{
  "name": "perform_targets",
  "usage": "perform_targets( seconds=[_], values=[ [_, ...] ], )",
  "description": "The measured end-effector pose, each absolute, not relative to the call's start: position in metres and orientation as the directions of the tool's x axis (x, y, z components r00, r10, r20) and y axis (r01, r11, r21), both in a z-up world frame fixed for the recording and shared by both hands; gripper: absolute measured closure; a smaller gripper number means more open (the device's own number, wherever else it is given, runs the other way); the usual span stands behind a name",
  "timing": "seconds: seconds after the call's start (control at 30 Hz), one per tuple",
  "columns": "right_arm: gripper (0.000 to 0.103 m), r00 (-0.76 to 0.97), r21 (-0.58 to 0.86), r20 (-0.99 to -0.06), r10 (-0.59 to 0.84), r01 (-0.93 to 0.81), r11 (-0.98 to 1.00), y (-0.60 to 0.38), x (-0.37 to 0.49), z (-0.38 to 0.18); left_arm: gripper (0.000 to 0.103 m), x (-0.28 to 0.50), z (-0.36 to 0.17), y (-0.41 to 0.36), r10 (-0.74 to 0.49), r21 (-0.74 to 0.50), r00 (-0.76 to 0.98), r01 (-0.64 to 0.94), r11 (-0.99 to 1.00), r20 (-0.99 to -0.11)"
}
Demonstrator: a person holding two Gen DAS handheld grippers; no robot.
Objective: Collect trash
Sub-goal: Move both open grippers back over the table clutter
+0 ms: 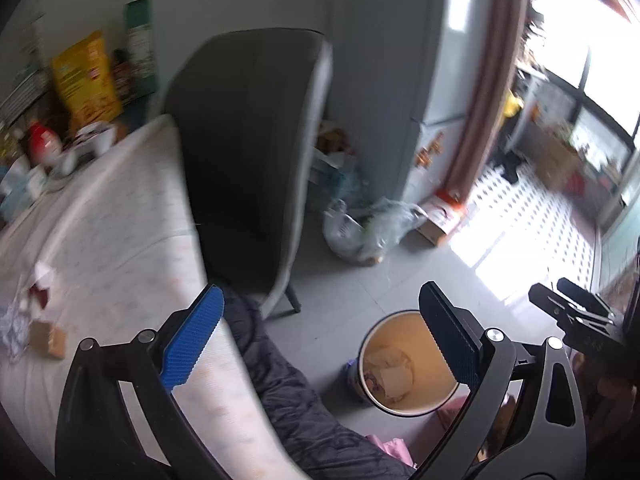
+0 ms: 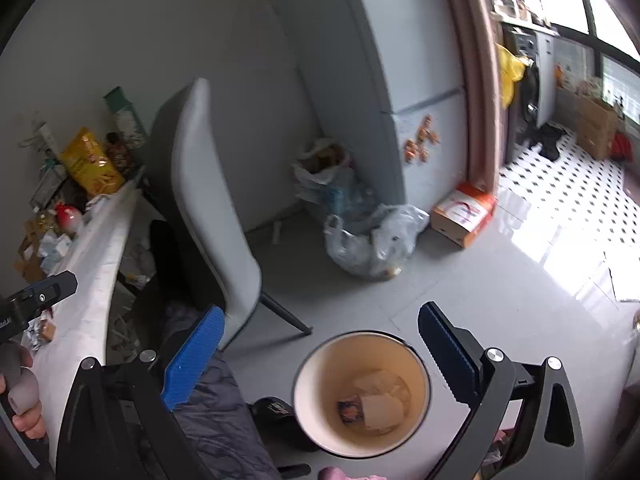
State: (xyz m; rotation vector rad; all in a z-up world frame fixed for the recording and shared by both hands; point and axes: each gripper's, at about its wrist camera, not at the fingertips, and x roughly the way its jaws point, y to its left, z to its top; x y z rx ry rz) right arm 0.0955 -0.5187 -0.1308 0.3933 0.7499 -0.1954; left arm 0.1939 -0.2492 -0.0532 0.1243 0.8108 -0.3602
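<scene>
A round bin (image 2: 362,392) with a cream inside stands on the grey floor and holds paper scraps and a wrapper (image 2: 352,410); it also shows in the left wrist view (image 1: 404,364). My right gripper (image 2: 320,344) is open and empty, above the bin. My left gripper (image 1: 320,320) is open and empty, over the table edge and the bin. On the white table (image 1: 120,220) lie a small brown box (image 1: 48,340), crumpled foil (image 1: 14,326) and a torn red and white wrapper (image 1: 40,284). The right gripper (image 1: 576,308) shows at the right edge of the left view.
A grey chair (image 2: 208,208) stands at the table. Plastic bags (image 2: 372,236) and an orange box (image 2: 464,212) lie on the floor by the fridge (image 2: 400,60). Packets and bottles (image 1: 84,76) crowd the table's far end. A dark cloth (image 1: 288,392) covers my lap.
</scene>
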Motion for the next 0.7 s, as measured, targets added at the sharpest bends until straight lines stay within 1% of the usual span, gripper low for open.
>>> perform_targets(
  seconds=[0.33, 0.7],
  values=[
    [0.008, 0.739, 0.260, -0.672, 0.046, 0.178, 0.949, -0.440, 0.116, -0.102, 0.006, 0.185, -0.037, -0.153, -0.192, -0.059, 0.716, 0.206, 0.977, -0.671],
    [0.008, 0.733, 0.223, -0.669, 0.125, 0.038, 0.974, -0.353, 0.135, -0.079, 0.006, 0.162, -0.034, -0.056, -0.148, -0.137, 0.766, 0.079, 0.987, -0.625]
  ],
)
